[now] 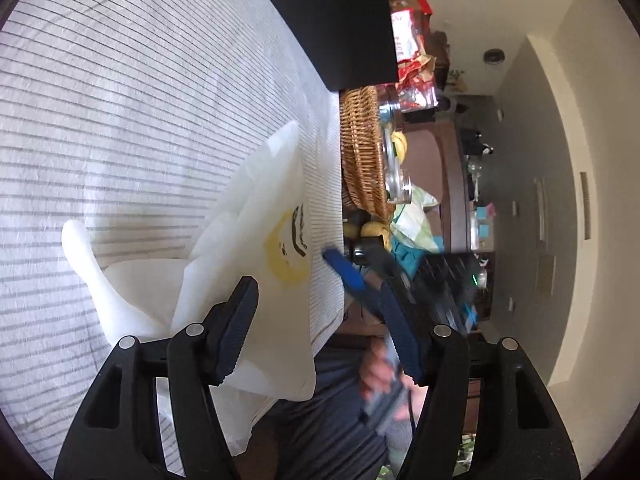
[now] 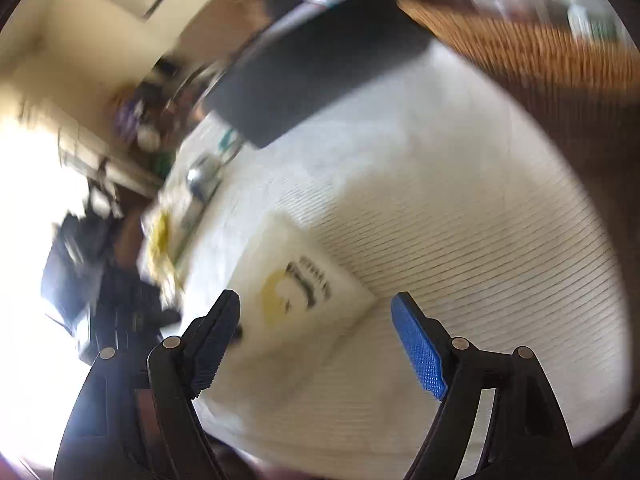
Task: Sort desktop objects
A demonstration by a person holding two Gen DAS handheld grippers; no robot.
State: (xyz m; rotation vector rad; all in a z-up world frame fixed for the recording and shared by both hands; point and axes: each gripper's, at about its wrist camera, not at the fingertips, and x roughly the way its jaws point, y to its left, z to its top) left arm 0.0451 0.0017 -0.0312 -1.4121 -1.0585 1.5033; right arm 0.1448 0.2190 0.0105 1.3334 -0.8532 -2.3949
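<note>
A white plastic bag [image 1: 256,216] with a yellow and black print lies crumpled on the striped tablecloth [image 1: 120,100], one handle loop sticking out. My left gripper [image 1: 318,288] is open. The bag's printed corner sits between its fingers, against the left pad [image 1: 236,320] and well clear of the right pad [image 1: 400,336]. In the blurred right wrist view the same bag [image 2: 304,292] lies just ahead of my right gripper [image 2: 316,300], which is open with nothing pressed between its pads. That gripper's blue finger [image 1: 344,272] and a hand [image 1: 380,372] on it show beyond the table edge.
A black box [image 1: 340,20] stands on the cloth beyond the bag. Past the table edge are a wicker basket [image 1: 362,152], yellow fruit [image 1: 374,230], snack packets [image 1: 412,48] and a dark keyboard-like item [image 1: 444,276]. The person's dark clothing fills the lower middle.
</note>
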